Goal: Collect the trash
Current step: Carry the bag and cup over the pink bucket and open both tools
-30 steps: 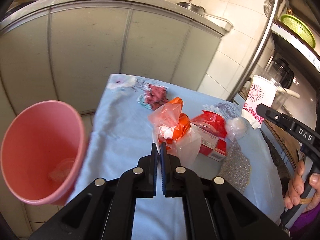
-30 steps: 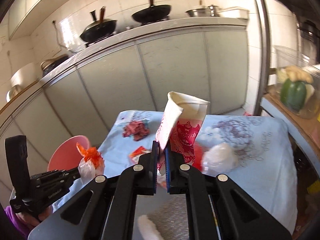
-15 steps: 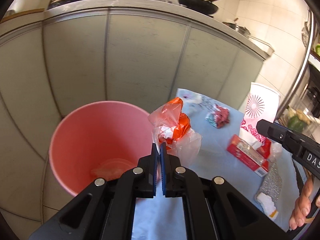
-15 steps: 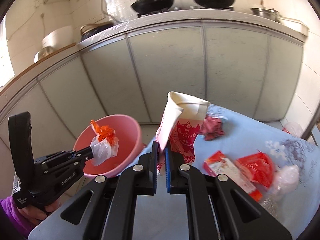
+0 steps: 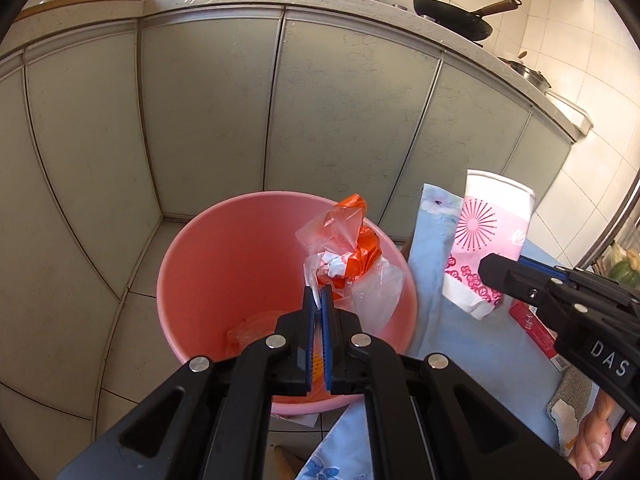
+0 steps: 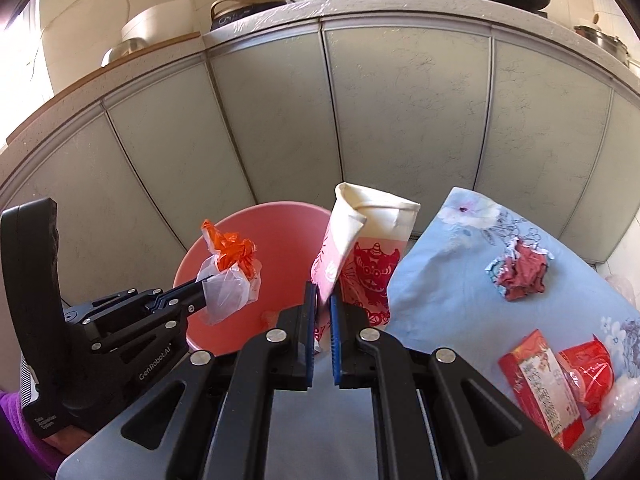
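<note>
The left gripper (image 5: 317,295) is pinched shut on the thin edge of a crumpled clear-and-orange plastic bag (image 5: 347,258), which hangs over the open mouth of the round pink plastic bucket (image 5: 200,280) standing on the tiled floor beside the desk. The right gripper (image 6: 324,300) is closed on the lower wall of a squashed pink-and-white paper cup (image 6: 362,252), held near the bucket's rim, above the edge of the desk's light blue floral cloth (image 6: 440,292).

Judging the risks: the bag is limp film gripped only by a corner, so on release it may cling to the blue pads or drift and catch on the rim, falling outside. The cup sits over the rim edge, not the centre; let go here, it could bounce off onto the floor. The two grippers are close together, and crowding the opening could knock one load against the other.

The bucket is smooth, rigid and tapered, with some crumpled film already at its bottom. The cup is creased, stiff paper, folded in at its mouth. Still on the cloth lie a crumpled red-and-white wrapper (image 6: 520,268) and a flat red cardboard box (image 6: 540,380).
</note>
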